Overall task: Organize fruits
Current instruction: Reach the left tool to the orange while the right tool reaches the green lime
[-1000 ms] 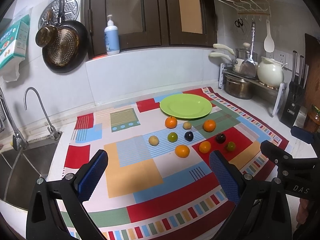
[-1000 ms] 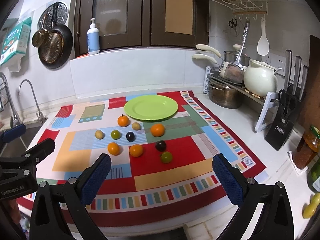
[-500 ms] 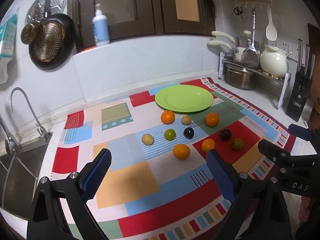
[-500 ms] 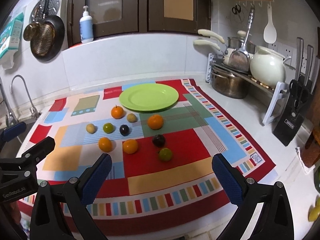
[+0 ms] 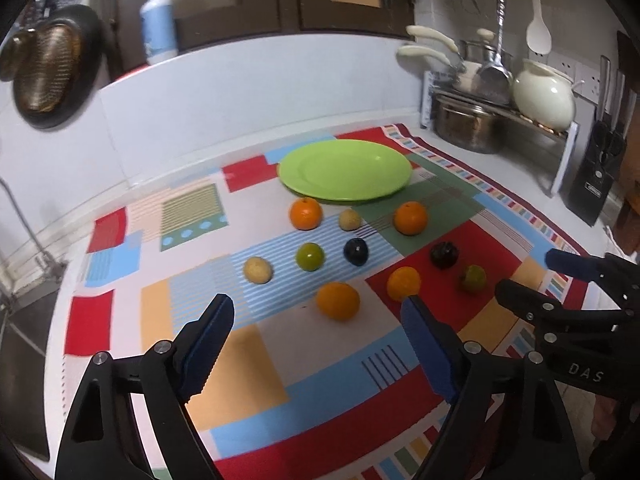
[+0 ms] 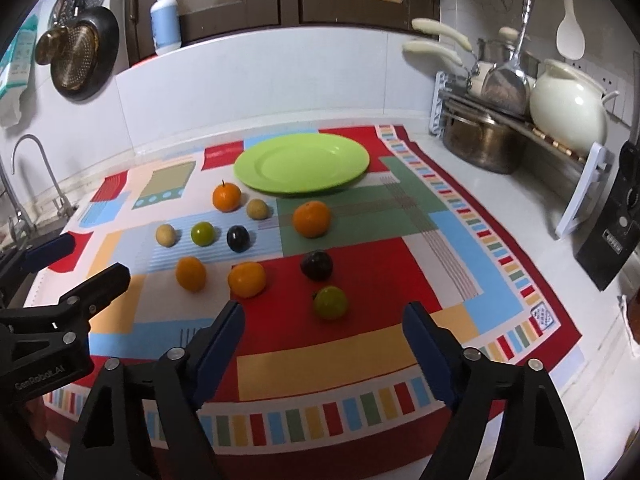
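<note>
Several small fruits lie on a patchwork mat point(image 5: 240, 364) in front of an empty green plate point(image 5: 345, 169), which also shows in the right wrist view point(image 6: 301, 162). They include oranges point(image 5: 337, 301) point(image 6: 247, 279), green fruits point(image 5: 310, 256) point(image 6: 330, 302), dark plums point(image 5: 356, 251) point(image 6: 316, 265) and pale yellow fruits point(image 5: 258, 269). My left gripper point(image 5: 320, 334) is open and empty, just short of the nearest orange. My right gripper point(image 6: 324, 340) is open and empty, just short of the nearest green fruit.
A sink and tap point(image 6: 24, 168) lie at the left. A rack with a steel pot point(image 6: 480, 144) and white kettle point(image 6: 568, 112) stands at the right, with a knife block point(image 6: 616, 236) beside it. Pans point(image 6: 80, 52) hang on the wall.
Both grippers have moved forward and lower toward the fruits, which now look larger and closer. Both stay open. No fruit has moved.
</note>
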A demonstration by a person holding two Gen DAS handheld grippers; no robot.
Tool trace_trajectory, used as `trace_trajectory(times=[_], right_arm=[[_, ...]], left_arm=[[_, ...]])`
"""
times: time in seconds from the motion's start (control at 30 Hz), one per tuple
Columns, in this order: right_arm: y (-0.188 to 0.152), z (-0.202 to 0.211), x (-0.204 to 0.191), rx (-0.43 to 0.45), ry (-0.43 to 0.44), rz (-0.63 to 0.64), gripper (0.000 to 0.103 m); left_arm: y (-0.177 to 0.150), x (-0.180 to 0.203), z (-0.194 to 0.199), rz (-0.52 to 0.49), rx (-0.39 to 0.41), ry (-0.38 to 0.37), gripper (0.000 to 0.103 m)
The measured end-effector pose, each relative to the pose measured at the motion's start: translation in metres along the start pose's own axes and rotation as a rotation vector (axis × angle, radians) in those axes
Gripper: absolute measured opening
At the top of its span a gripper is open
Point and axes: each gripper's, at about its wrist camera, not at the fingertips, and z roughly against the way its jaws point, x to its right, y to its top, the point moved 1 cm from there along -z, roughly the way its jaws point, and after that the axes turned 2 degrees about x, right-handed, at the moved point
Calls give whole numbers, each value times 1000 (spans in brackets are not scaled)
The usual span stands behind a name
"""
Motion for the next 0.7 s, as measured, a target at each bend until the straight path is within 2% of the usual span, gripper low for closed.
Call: trace_trajectory(times=[0.17,0.3,0.37,0.7], right_arm=[[2,-15,3,-44,-14,-12,70],[5,-27,6,-68,-13,-17,70],[5,-35,9,-91,-7,-31,64],[7,-62,15,-160,8,-53,57]], left_arm=[[5,2,-22,-52,-40,-36,81],[5,3,-42,-72,-81,-61,81],[5,5,-49,-78,-96,-73,78],[2,8,-83,-96,-177,-116,67]])
